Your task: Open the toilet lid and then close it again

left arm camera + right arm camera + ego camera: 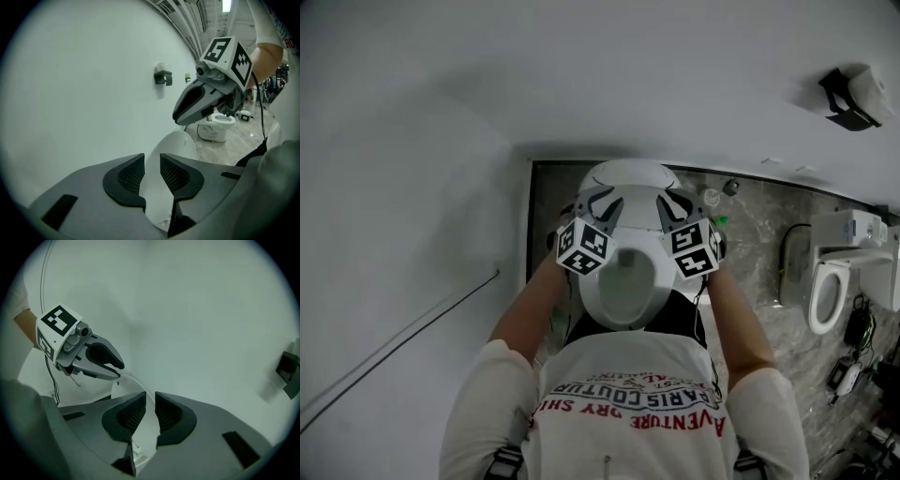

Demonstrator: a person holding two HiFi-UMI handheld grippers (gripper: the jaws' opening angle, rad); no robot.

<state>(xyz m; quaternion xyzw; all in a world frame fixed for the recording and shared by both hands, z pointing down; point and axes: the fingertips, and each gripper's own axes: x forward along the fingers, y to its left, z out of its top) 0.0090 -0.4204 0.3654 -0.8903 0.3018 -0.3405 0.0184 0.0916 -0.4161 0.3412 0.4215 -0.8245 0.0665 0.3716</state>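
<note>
Left gripper (pixel 151 174) and right gripper (pixel 150 411) are released (nothing pinched); I should push evenly on the upright toilet lid (pixel 628 174).

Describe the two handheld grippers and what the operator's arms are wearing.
The left gripper and right gripper each have a light grey shell, black ribbed pads and a cube of black-and-white square markers. A thin black cable runs from the right one. The person wears a white short-sleeved T-shirt with red and dark lettering.

White toilet lid (pixel 623 176), black-and-white marker cubes (pixel 584 247), grey floor (pixel 752 239) perhaps marbled, white shirt (pixel 619 370) with red lettering
</note>
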